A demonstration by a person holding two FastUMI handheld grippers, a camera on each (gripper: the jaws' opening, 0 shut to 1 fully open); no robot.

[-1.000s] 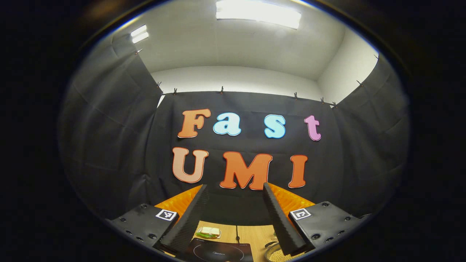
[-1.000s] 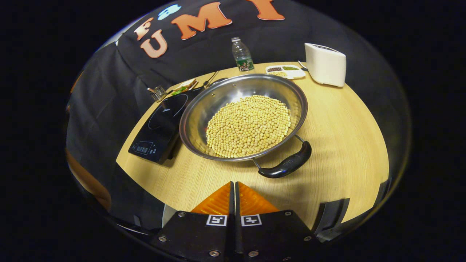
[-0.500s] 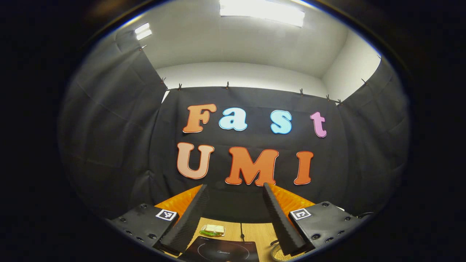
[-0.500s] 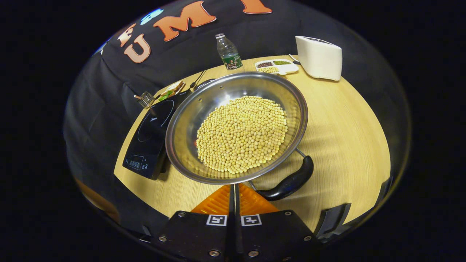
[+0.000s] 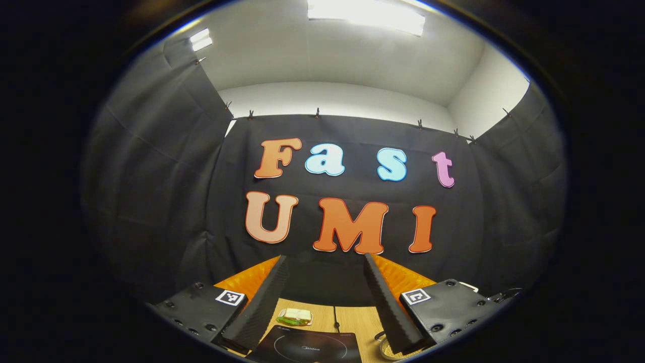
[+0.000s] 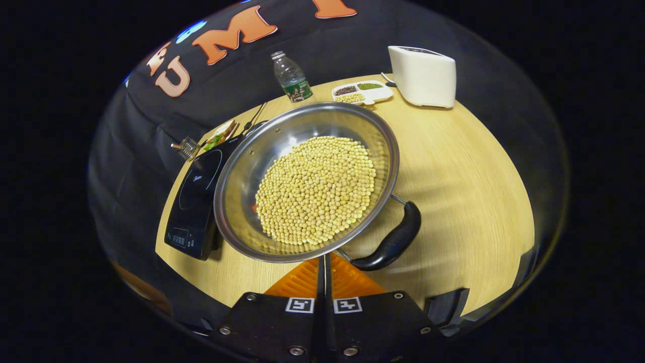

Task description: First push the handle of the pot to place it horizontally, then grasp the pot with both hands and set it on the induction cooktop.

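Handle-pushing is judged the step in hand. The left gripper (image 5: pixel 322 302) is held with jaws apart and empty, the induction cooktop (image 5: pixel 307 348) below them. The right gripper (image 6: pixel 324 275) is closed — tips beneath the pot (image 6: pixel 307 181) rim, the handle (image 6: pixel 390 242) just right — a sideways nudge is called for.

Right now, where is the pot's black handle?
In the right gripper view, the black handle sticks out from the pot at its lower right, over the wooden table, just right of the right hand-held gripper.
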